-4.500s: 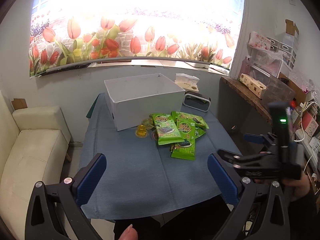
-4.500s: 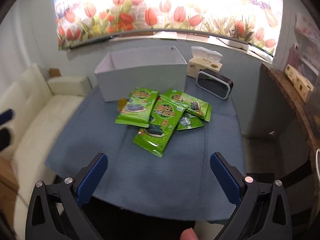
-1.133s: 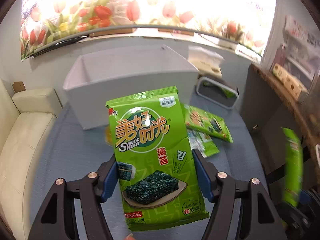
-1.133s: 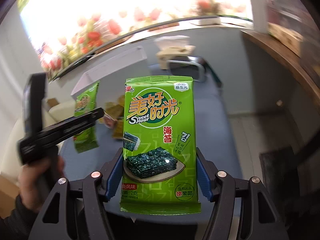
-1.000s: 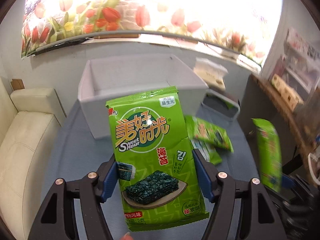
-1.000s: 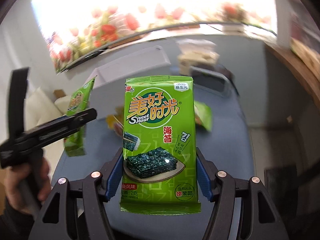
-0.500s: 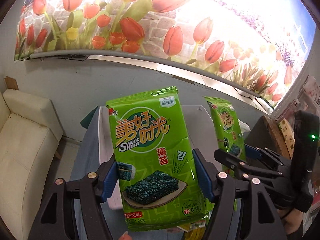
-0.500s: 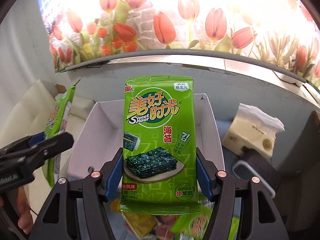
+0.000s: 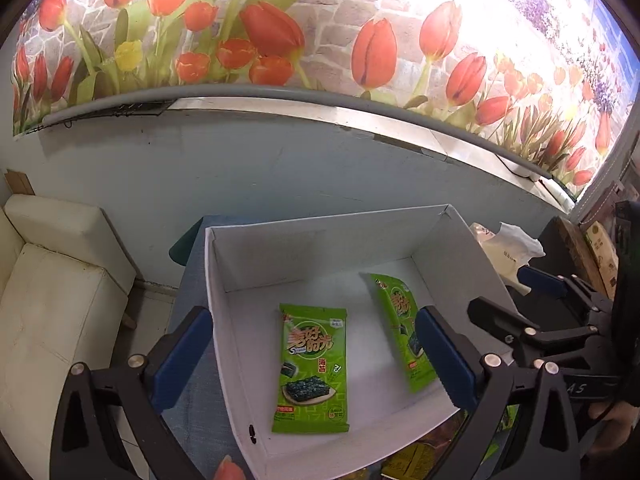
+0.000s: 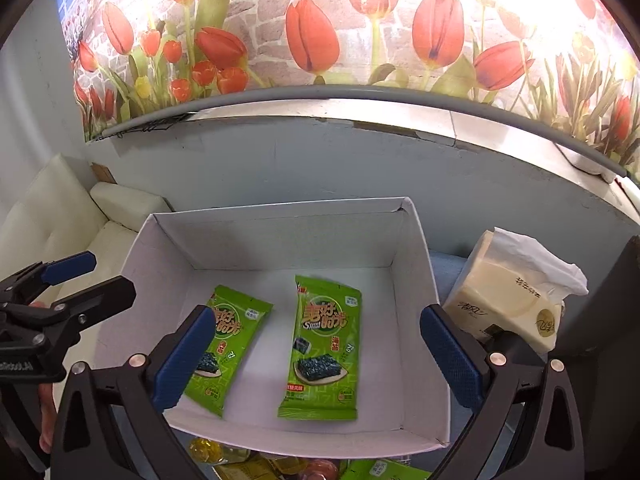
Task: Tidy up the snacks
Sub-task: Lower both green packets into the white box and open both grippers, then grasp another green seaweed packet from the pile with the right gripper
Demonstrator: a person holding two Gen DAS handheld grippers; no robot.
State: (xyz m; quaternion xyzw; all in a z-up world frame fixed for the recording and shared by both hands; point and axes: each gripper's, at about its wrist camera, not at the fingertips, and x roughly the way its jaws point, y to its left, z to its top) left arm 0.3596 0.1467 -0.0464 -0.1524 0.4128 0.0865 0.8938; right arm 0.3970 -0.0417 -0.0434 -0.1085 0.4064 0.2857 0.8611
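Observation:
A white open box (image 9: 320, 248) stands on the blue-clothed table, with two green seaweed packets on its floor. One packet (image 9: 312, 368) lies flat below my left gripper (image 9: 312, 356), whose jaws are opening with nothing between the blue pads. The other packet (image 10: 326, 344) lies below my right gripper (image 10: 316, 356), which is also opening and holds nothing. In the left wrist view this second packet (image 9: 400, 320) looks tilted. Each gripper shows in the other's view: the right gripper (image 9: 516, 300) beside the box's right wall, the left gripper (image 10: 96, 278) at its left wall.
More snacks lie in front of the box, among them a yellow jelly cup (image 10: 204, 450) and a green packet (image 10: 380, 470). A tissue pack (image 10: 512, 296) stands right of the box. A cream sofa (image 9: 52, 280) is left of the table, and a grey wall is close behind.
Both grippers carried their packets over the box and opened wide. The two packets dropped out of the jaws and now rest inside the box.

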